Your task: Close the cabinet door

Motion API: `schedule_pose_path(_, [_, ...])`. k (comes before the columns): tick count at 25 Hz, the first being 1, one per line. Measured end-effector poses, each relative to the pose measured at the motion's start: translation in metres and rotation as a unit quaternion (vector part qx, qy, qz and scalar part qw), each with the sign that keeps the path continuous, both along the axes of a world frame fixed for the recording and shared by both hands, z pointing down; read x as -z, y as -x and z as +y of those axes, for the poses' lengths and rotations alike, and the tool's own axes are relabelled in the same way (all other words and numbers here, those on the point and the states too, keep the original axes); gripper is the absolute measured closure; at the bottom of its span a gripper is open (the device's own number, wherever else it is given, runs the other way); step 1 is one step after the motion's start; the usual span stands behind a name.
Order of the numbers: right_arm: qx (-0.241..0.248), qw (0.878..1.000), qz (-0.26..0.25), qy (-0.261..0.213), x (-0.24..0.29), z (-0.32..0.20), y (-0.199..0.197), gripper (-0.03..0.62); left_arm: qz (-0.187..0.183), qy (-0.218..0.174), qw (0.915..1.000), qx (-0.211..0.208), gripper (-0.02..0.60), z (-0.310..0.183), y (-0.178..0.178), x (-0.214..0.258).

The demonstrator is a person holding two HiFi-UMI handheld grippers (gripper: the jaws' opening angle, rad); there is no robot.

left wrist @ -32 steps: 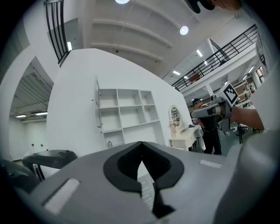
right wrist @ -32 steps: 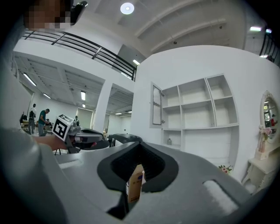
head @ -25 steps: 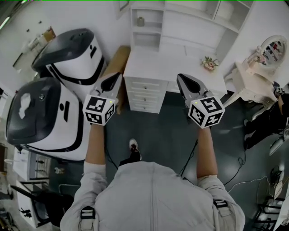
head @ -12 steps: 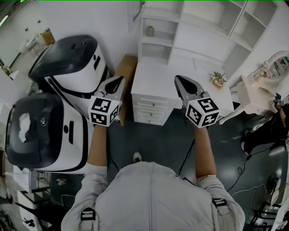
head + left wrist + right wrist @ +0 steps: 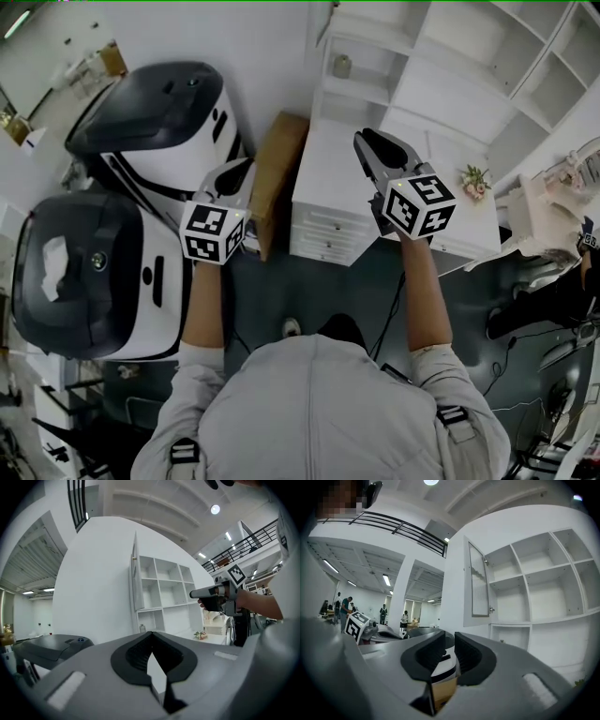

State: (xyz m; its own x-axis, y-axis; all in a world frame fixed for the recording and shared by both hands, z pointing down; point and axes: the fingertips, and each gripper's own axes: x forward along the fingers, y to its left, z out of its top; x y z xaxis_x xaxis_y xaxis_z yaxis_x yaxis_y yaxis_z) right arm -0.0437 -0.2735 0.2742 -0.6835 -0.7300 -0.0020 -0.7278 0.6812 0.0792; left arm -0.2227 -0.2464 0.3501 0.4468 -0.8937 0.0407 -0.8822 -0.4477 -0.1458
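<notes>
The white shelf cabinet [image 5: 441, 66] stands on the desk against the wall. Its door [image 5: 478, 581], a ribbed pane with a small knob [image 5: 491, 609], hangs swung open at the cabinet's upper left; in the left gripper view the door [image 5: 136, 573] shows nearly edge-on. My right gripper [image 5: 366, 142] is held level over the desk, well short of the door. Its jaws [image 5: 450, 641] are opening, a narrow gap with nothing between them. My left gripper [image 5: 239, 173] hovers beside the cardboard box, its jaws [image 5: 151, 637] shut and empty.
Two big white-and-black machines [image 5: 159, 112] [image 5: 84, 262] fill the left. A cardboard box [image 5: 277, 178] leans between them and the white drawer desk [image 5: 347, 225]. Flowers [image 5: 475, 178] lie on the desk, a small bottle [image 5: 342, 66] on a shelf. A white dressing table [image 5: 553, 206] stands right.
The person has stepped nearer the desk. Both grippers have travelled forward towards the cabinet, the right one now over the desk top.
</notes>
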Motion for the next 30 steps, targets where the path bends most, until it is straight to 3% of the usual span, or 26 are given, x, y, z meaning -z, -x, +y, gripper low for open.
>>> schedule_pose_path(9, [0.025,1.000,-0.007,-0.003,0.017,-0.077,0.062,0.424,0.010,0.012,0.9992,0.037,0.565,-0.038,0.037,-0.011])
schedule_pose_path(16, [0.030,1.000,-0.008,-0.003,0.023,-0.136,0.084,0.419,0.011,0.012,0.9980,0.061,0.565,-0.068,0.044,-0.012])
schedule_pose_path(22, [0.031,0.999,0.023,-0.021,0.029,-0.182,0.102,0.361,0.026,0.019,0.9950,0.095,0.565,-0.091,0.051,-0.013])
schedule_pose_path(27, [0.015,0.997,0.048,-0.062,0.032,-0.204,0.114,0.359,0.013,0.030,0.9924,0.119,0.565,-0.100,0.052,-0.020])
schedule_pose_path(30, [0.014,0.997,0.043,-0.060,0.032,-0.211,0.112,0.373,0.016,0.029,0.9916,0.125,0.565,-0.105,0.051,-0.017])
